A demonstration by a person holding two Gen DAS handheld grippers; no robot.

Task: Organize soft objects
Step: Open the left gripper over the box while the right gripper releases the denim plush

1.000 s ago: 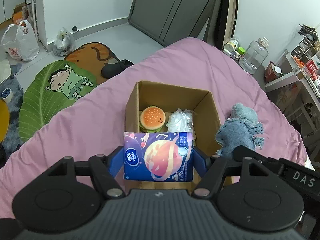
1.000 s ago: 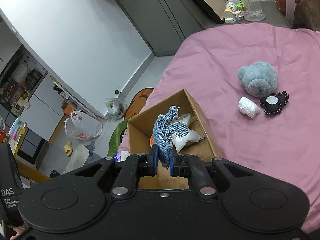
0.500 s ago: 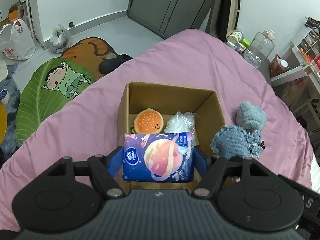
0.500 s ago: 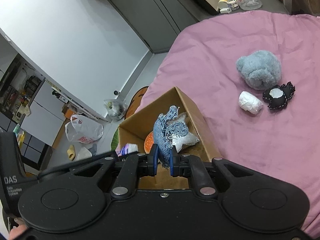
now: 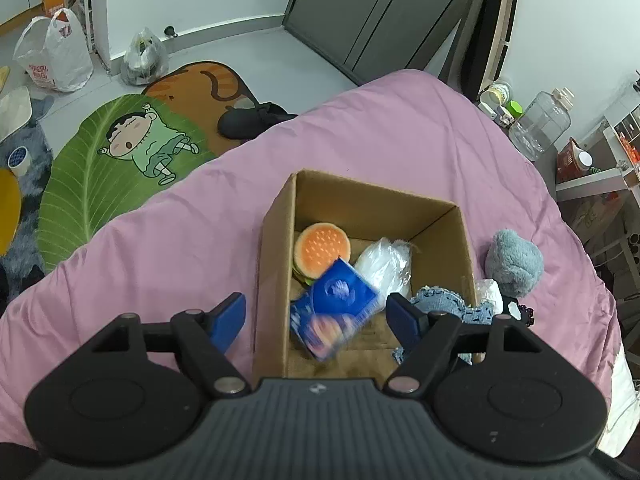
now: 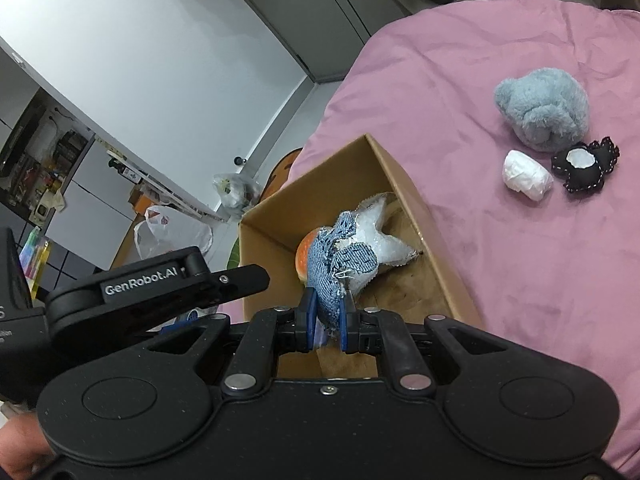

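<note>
Now the left tongs (image 5: 316,316) stand wide, their jaws having just been opening; the blue tissue pack (image 5: 334,312) sits tilted and motion-blurred between them, clear of both blue pads, inside the cardboard box (image 5: 276,248). One pad hangs outside the box's wall at 9 o'clock, the other over its interior at 3 o'clock. Past the pack, toward 12 o'clock, a plush hamburger (image 5: 322,250) lies on the box floor with a clear plastic bundle (image 5: 384,266) just beside it at 3 o'clock.

The right tongs (image 6: 327,320) are nearly closed, pinching a frayed denim star toy (image 6: 344,264) whose body rises from the pads above the open box (image 6: 404,196). The left tool's black arm crosses at 9 o'clock of this grip, close beside it.

From the right wrist view, the box's wall at 3 o'clock borders open pink bedspread (image 6: 520,280). Farther toward 1 o'clock, well apart from the box, lie a grey-blue plush (image 6: 544,112), a white wrapped roll (image 6: 526,176) and a black stitched toy (image 6: 586,168), the three close together. The bed's edge curves off at 11 o'clock toward the floor, where a green cartoon leaf mat (image 5: 100,172) lies.
</note>
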